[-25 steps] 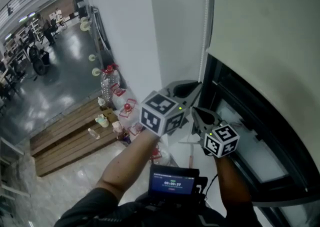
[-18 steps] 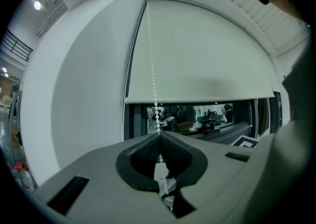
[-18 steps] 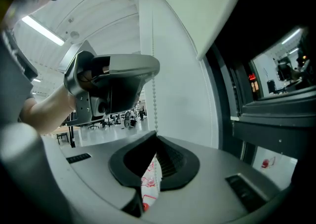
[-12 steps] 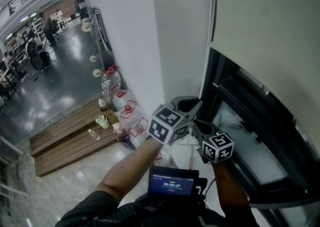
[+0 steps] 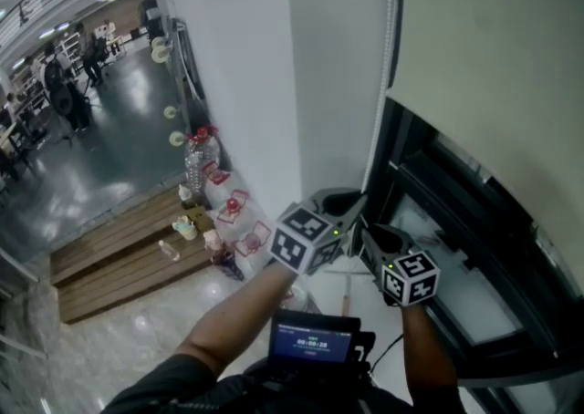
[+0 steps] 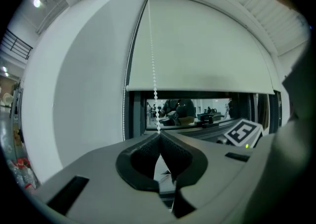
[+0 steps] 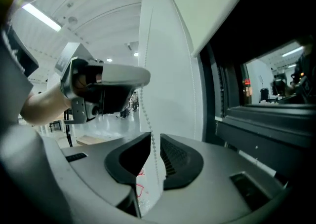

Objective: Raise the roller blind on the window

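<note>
Left gripper view: left hand-held gripper (image 6: 158, 137) clenches the white beaded cord (image 6: 154, 80) (likely keeping tension); right hand-held gripper (image 7: 155, 138) has just opened, cord loose between.

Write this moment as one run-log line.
left claw: shut on white bead chain; right claw: jaws just opening, chain between; cream roller blind: partly raised

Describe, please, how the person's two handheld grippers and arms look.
The left gripper and right gripper have light grey shells with dark ribbed pads. Each carries a white cube printed with black square markers and a small green light. The person wears a dark short sleeve; the forearms are bare.
</note>
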`<state>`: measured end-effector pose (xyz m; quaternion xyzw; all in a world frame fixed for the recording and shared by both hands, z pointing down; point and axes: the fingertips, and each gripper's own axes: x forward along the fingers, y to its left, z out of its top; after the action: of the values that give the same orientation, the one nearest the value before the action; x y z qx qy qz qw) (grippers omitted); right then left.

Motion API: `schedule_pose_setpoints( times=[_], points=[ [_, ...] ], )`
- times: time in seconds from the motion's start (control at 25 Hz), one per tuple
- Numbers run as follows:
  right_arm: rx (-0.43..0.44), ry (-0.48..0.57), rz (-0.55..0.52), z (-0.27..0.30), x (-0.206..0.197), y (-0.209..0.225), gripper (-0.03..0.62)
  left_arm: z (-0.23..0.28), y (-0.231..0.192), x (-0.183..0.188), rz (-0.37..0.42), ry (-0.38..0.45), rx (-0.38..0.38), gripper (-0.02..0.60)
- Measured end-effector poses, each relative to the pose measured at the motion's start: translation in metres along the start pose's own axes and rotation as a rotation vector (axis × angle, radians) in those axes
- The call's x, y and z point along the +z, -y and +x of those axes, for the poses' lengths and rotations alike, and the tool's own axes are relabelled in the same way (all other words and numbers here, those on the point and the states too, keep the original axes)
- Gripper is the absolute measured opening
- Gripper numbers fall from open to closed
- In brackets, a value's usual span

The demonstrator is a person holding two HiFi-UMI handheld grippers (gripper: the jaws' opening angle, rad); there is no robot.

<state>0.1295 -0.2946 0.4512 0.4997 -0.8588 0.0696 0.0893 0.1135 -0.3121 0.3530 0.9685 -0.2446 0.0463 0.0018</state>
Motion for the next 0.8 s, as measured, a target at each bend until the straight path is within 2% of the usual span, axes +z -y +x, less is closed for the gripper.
schedule_pose_setpoints(
  times=[0.24,0.4,0.6,0.8],
  points=[
    [-0.025,0.129,-0.004,-0.036,0.068,0.021,0.071,-0.002,-0.008,-0.006,-0.016,-0.007,-0.003,-0.002],
    [0.023,0.217,-0.052,-0.039,0.123,0.013,0.089,-0.004,-0.004,-0.006,-0.018,-0.008,-0.014,-0.001],
    [0.088,0.15,-0.149,-0.026,0.147,-0.011,0.094,-0.003,-0.004,-0.006,-0.007,-0.009,-0.008,-0.002],
    [0.06,0.098,-0.226,-0.026,0.143,-0.007,0.094,-0.008,-0.014,-0.005,-0.007,0.0,0.014,-0.002]
  ],
)
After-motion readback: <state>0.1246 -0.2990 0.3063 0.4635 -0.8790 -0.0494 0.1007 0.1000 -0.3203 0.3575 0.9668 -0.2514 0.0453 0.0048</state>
